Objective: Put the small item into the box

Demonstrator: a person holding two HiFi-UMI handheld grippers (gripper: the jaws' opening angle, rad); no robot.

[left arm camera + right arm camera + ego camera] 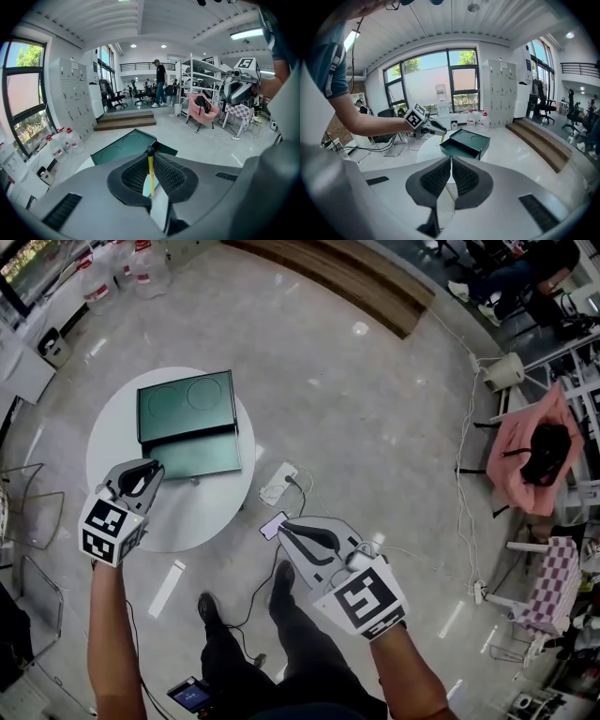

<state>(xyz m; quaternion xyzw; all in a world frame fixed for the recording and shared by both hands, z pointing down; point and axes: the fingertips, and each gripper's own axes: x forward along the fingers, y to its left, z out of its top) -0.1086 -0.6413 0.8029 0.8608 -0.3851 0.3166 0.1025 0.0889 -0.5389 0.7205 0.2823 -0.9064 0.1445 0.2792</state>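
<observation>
your left gripper [151,157] is pinched on a thin yellow stick [150,172], which stands upright between the pads with its dark tip just above them. the open green box [123,146] lies ahead of and below those fingertips, on the round table [192,514]. bring the tips over the box's tray [197,456], not its lid [186,401], get low, then ease the jaws apart. your right gripper [450,161] has its jaws together on nothing; hold it clear.
</observation>
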